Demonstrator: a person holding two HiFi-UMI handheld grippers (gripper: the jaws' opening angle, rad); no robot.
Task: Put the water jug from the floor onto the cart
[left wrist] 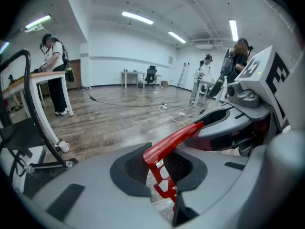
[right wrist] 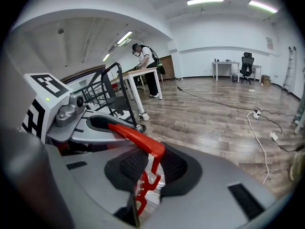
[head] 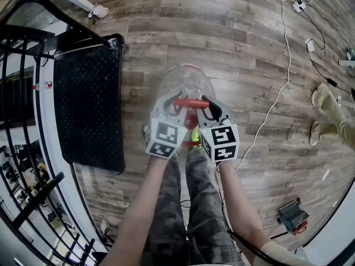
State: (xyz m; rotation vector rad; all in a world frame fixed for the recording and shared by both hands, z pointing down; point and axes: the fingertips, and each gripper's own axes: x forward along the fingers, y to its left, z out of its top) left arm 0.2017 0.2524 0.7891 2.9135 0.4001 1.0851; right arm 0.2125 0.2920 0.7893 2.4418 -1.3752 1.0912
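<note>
While cart [head: 89,110] stands far left, left gripper [head: 171,105] has its jaws narrowed onto left end of red handle [head: 190,102], pads pressing it. Clear water jug [head: 186,82] under handle, over wood floor [head: 249,49], right of cart. Right gripper [head: 212,108] clamps handle's right end likewise.

We counted one water jug [head: 186,83], one cart [head: 89,110] and two grippers, a left gripper [head: 173,103] and a right gripper [head: 211,105]

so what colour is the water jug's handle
The clear plastic water jug has a red handle; best in right gripper view.
</note>
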